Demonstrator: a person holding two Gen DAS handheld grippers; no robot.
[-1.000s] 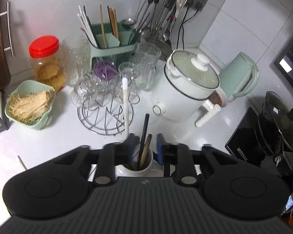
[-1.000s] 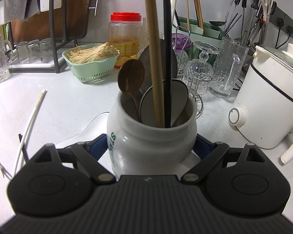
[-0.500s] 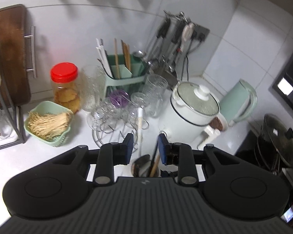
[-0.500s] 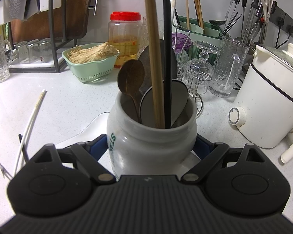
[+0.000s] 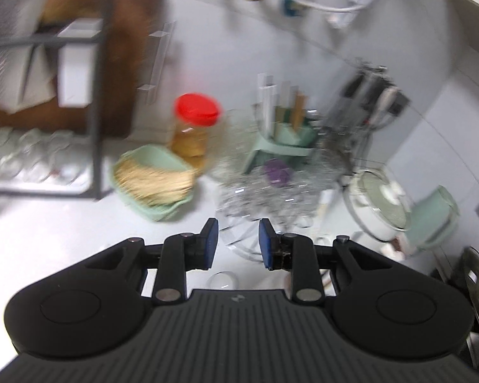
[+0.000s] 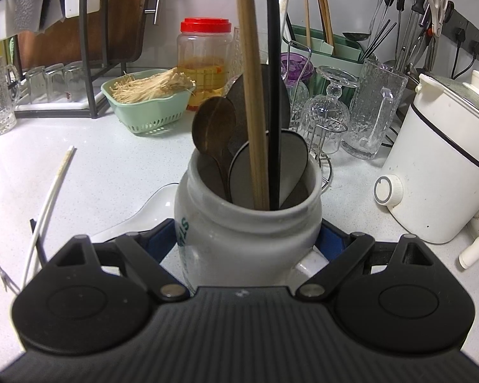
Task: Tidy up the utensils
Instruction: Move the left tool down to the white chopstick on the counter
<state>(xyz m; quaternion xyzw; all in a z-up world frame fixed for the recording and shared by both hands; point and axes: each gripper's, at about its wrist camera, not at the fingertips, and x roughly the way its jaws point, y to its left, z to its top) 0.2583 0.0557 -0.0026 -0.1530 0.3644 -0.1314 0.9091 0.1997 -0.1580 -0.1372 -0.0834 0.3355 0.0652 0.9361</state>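
Right wrist view: the jar (image 6: 249, 236), white ceramic, upright on the counter (image 6: 111, 166), is taken as landmark. It is clamped at its sides by the right gripper (image 6: 247, 239), blue pads pressed against the body.

Stowed in the jar, bowls up: a dark wooden spoon (image 6: 212, 127), a grey spatula (image 6: 287, 166) and a second dark blade behind it. Stowed handle up: a wooden handle (image 6: 250, 95) and a black handle (image 6: 274, 79), both running out of the top of the frame.

Left loose on the counter: a white chopstick (image 6: 49, 198) well to the left of the jar, a thin dark item at its lower end that cannot be identified, and a white spoon (image 6: 143, 214) lying just beside the jar's left side, partly hidden by it.

Behind the jar: a green basket (image 6: 150, 108), a red-lidded container (image 6: 205, 60), a glass rack (image 6: 327, 121), a green caddy (image 6: 332, 51) already holding chopsticks. To its right: a white cooker (image 6: 437, 172).

Left wrist view, heavily blurred: the left gripper (image 5: 238, 242) is held above the counter with jaws parted and nothing between them.

Progress, as judged: several utensils are already sorted into the jar; the chopstick and white spoon at least are still to be collected, and the free left gripper appears available for that.
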